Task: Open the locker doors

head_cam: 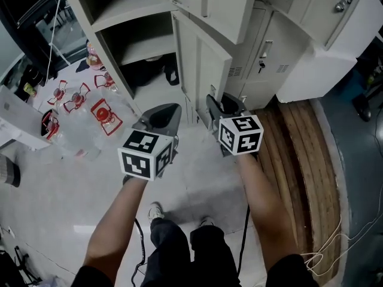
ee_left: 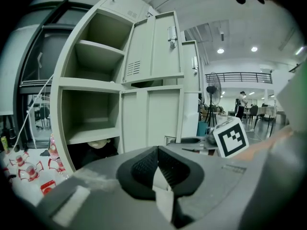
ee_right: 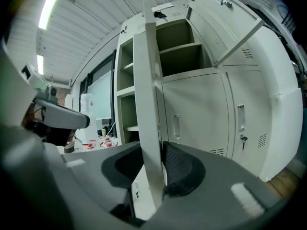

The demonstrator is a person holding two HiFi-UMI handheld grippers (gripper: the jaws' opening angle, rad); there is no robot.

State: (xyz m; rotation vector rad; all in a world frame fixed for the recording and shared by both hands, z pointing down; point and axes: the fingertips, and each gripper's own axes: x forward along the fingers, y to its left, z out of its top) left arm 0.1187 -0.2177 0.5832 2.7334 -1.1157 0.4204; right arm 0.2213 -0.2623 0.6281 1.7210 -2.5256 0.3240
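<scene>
The beige locker bank (head_cam: 134, 8) stands ahead with its left compartments (ee_left: 91, 114) open and bare. An upper door (head_cam: 224, 8) hangs open. Below it a lower door (head_cam: 206, 64) is swung out, and its free edge (ee_right: 149, 104) runs upright between my right gripper's pads. My right gripper (head_cam: 216, 107) (ee_right: 154, 152) is shut on that edge. My left gripper (head_cam: 163, 117) (ee_left: 156, 150) hovers just left of it, shut and holding nothing. Further right, two lower doors (ee_right: 196, 114) are closed, one with a key in its lock (ee_right: 243, 139).
Red-and-white packets (head_cam: 102, 115) lie on the floor at the left. Wooden planks (head_cam: 299, 154) run along the right, beside a white cabinet (head_cam: 323, 70). A dark bundle (head_cam: 149, 73) sits in the bottom open compartment. The person's shoes (head_cam: 157, 211) and a cable are below.
</scene>
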